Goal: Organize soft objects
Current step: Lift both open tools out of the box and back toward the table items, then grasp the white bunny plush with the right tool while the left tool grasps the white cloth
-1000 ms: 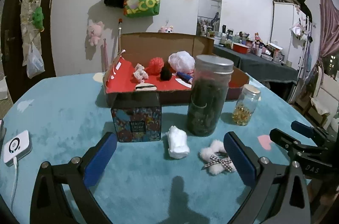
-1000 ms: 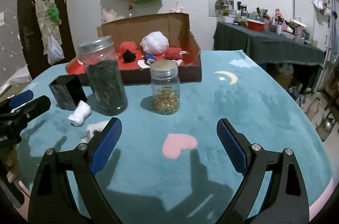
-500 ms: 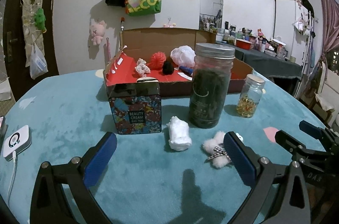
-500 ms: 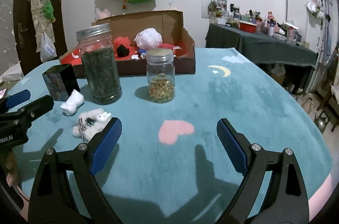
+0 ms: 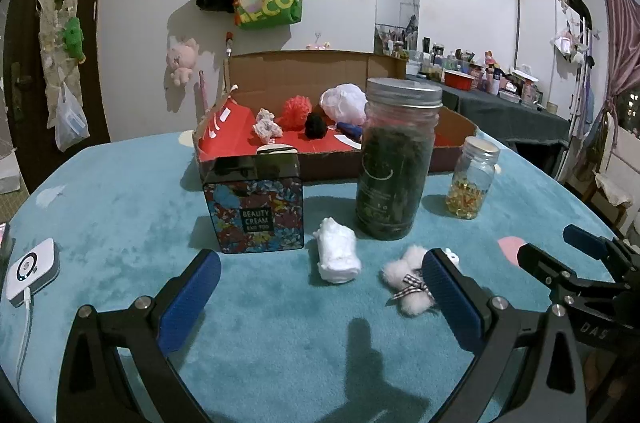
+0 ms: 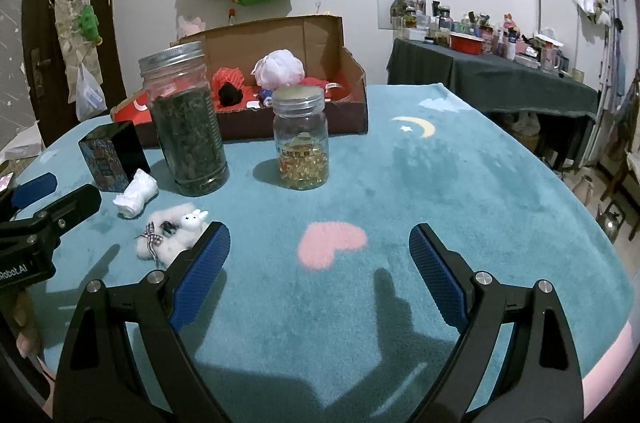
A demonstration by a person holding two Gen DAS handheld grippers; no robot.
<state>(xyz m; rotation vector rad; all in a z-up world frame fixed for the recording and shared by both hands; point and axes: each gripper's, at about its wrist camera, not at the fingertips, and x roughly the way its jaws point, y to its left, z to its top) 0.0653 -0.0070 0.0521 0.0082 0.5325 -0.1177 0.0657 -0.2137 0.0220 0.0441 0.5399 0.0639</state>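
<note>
Teal tablecloth [image 5: 120, 207]: white rolled cloth [image 5: 336, 255], long axis 12–6 o'clock, between patterned tin [image 5: 254, 207] at 10 and dark jar [image 5: 396, 163] at 1; fluffy plush [image 5: 404, 279] at 4. Cardboard box [image 5: 304, 63] behind. Left gripper [image 5: 320, 299] and right gripper [image 6: 320, 263] both wide open, empty.

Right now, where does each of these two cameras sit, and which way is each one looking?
Left wrist view: sits on the left gripper, looking forward and slightly down over the teal table at the patterned box, big jar and white roll; its own open fingers and the right gripper show.
Right wrist view: sits on the right gripper, facing the small jar and cardboard box; its open fingers show.
Shared: both jars, the fluffy toy and the cardboard box.
</note>
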